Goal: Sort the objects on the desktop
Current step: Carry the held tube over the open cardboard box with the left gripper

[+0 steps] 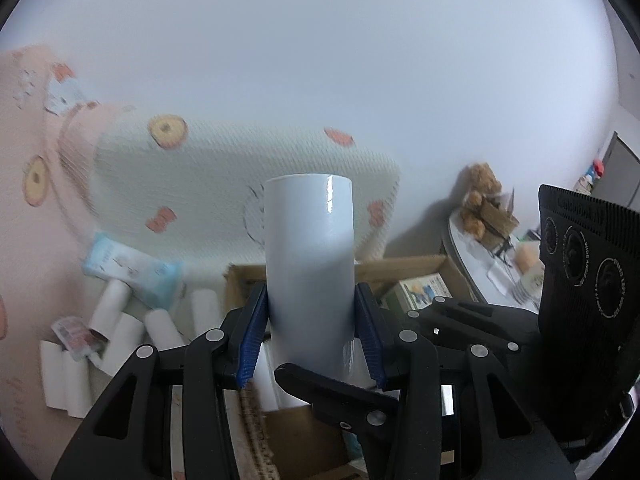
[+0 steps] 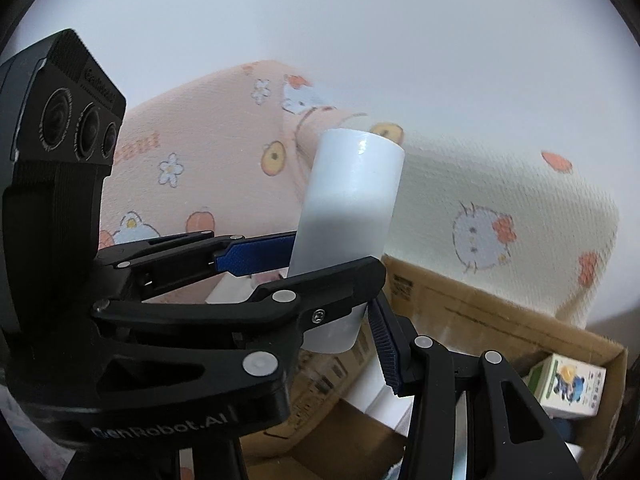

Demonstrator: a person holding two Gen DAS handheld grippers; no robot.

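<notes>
A white cylinder-shaped roll (image 1: 310,264) stands upright between the blue pads of my left gripper (image 1: 311,340), which is shut on it above an open cardboard box (image 1: 404,270). The same roll shows in the right wrist view (image 2: 348,216), with the left gripper (image 2: 316,284) clamped around it. My right gripper is close beside it: one blue-padded finger (image 2: 386,346) sits just right of the roll's lower end. Its other finger is hidden behind the left gripper, so its state is unclear. The right gripper's camera block (image 1: 580,264) shows at the right of the left wrist view.
Several white rolls (image 1: 120,328) and a light blue tissue pack (image 1: 132,272) lie left of the box. A small printed carton (image 2: 568,384) sits inside the cardboard box (image 2: 500,320). Pink bedding (image 2: 208,168) and a cream pillow (image 1: 224,176) lie behind. A teddy bear (image 1: 480,196) sits on a far table.
</notes>
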